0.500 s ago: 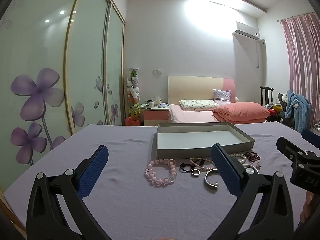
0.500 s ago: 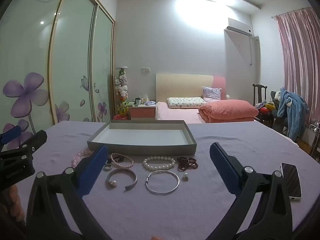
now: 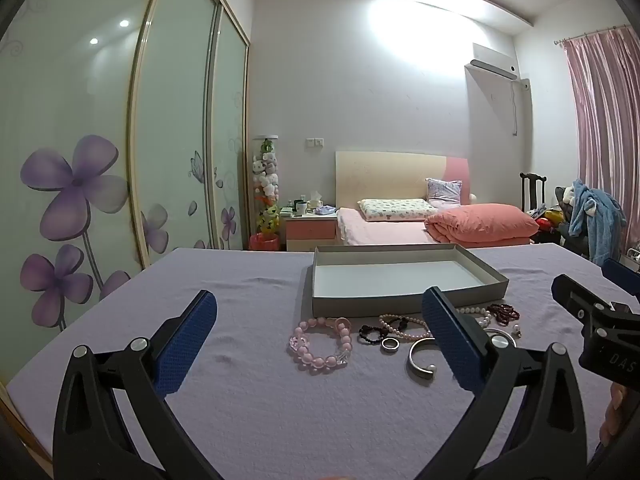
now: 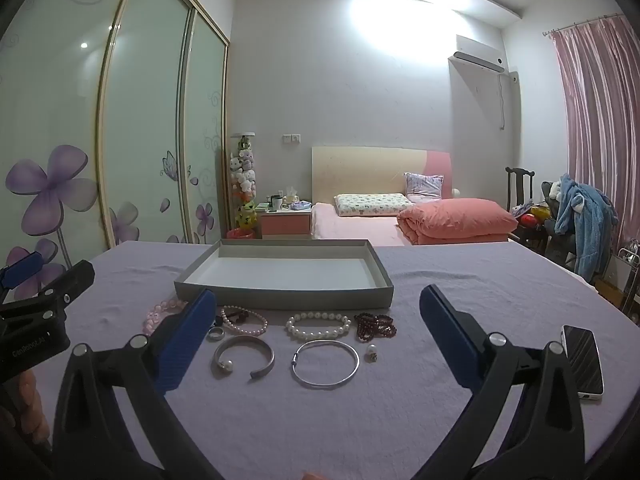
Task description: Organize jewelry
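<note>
Left gripper (image 3: 318, 334), right gripper (image 4: 318, 332) both spread wide, empty. Far: shallow rectangular grey cardboard tray (image 4: 280, 298). Near: round pearl bracelet (image 4: 318, 325), thin silver bangle (image 4: 325, 364) on wrinkled lilac cloth (image 4: 460, 280).

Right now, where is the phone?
In the right wrist view the phone lies on the purple tablecloth at the far right, well apart from the jewelry, right of the dark red bead bracelet.

right gripper (image 3: 600, 320) body, right edge of the left wrist view: "DAS", further letters cut off
left gripper (image 4: 36, 308) body, left edge of the right wrist view: "GenRobot.AI", faint
</note>
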